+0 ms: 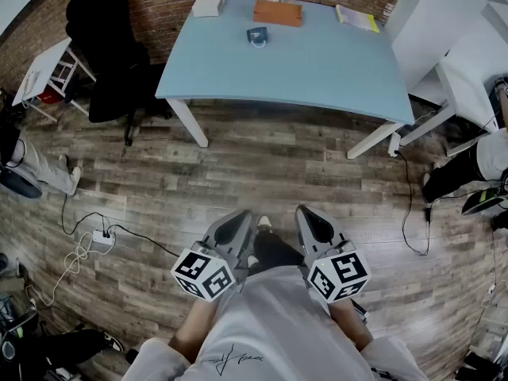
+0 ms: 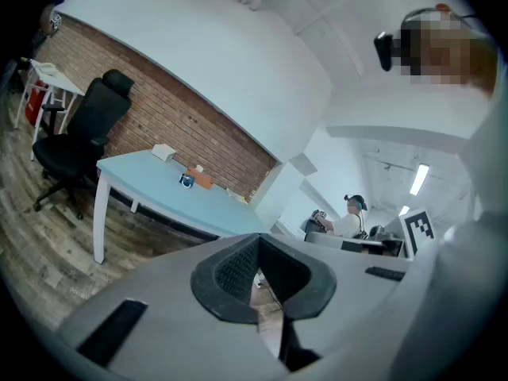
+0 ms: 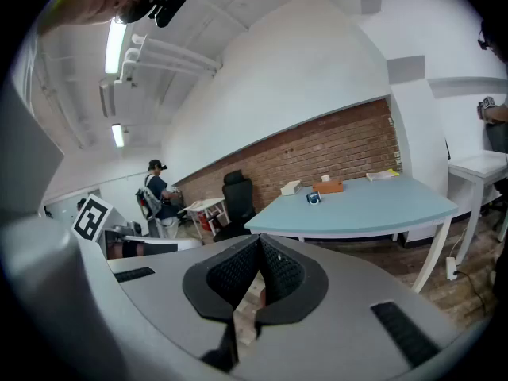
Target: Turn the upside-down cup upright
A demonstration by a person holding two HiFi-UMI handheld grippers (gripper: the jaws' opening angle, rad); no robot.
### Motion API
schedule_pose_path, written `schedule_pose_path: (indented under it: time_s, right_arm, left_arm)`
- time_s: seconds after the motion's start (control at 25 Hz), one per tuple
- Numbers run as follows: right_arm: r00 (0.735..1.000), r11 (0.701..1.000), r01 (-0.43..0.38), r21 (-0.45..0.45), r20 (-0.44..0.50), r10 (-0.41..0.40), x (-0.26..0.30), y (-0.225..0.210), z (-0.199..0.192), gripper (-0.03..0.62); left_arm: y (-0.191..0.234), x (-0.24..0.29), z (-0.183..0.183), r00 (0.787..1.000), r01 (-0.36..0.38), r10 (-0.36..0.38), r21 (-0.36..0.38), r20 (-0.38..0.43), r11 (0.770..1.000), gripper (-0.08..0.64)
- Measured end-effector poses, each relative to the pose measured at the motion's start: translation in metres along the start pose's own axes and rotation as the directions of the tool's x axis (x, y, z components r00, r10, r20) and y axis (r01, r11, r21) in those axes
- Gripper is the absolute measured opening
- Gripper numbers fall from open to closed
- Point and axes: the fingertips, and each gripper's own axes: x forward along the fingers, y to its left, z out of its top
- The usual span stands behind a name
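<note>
Standing on a wood floor (image 1: 262,165), well apart from a light blue table (image 1: 333,70) up at 12 o'clock in the head view. Holding the left gripper (image 1: 238,219) at 6 o'clock and the right gripper (image 1: 311,213) just beside it toward 5 o'clock, both pointed at the table. Jaws of each pressed together with nothing between them. Resting on the table's far half, a dark blue cup (image 1: 256,36), well apart from both grippers and too small to tell which way up. Just past it at 12 o'clock, an orange box (image 1: 278,12); at 11 o'clock, a white box (image 1: 209,1); at 1 o'clock, a yellow-green book (image 1: 357,18). Off the table's 9 o'clock end, a black office chair (image 1: 107,46).
</note>
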Motion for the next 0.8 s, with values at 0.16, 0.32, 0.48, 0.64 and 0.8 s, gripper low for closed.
schedule_pose_path:
  time_s: [0.16,0.32,0.48,0.64,0.8]
  right_arm:
    - [1.000,1.000,-0.015,-0.002,-0.008,0.015,0.024,-0.012,0.009,0.020]
    - [0.999,0.999,-0.036,0.005,-0.018,0.036,0.053,-0.019,0.018,0.020]
    - [0.999,0.999,-0.043,0.020,-0.027,0.044,0.074,-0.032,0.022,0.020]
    - [0.998,0.996,-0.062,0.068,-0.016,0.063,0.094,-0.050,0.029,0.021]
    - [0.997,0.991,-0.074,0.109,-0.008,0.075,0.105,-0.074,0.035,0.021]
  left_arm:
    - [0.007,0.020,0.011,1.000,0.004,-0.004,0.026,-0.012,1.000,0.008]
    - [0.024,0.036,0.026,1.000,-0.011,0.011,0.017,-0.013,1.000,0.008]
    - [0.039,0.055,0.035,0.999,-0.031,0.031,0.014,-0.018,0.999,0.008]
    - [0.050,0.080,0.047,0.999,-0.034,0.035,0.030,-0.029,0.999,0.008]
    - [0.054,0.104,0.052,0.999,-0.040,0.041,0.018,-0.035,0.999,0.008]
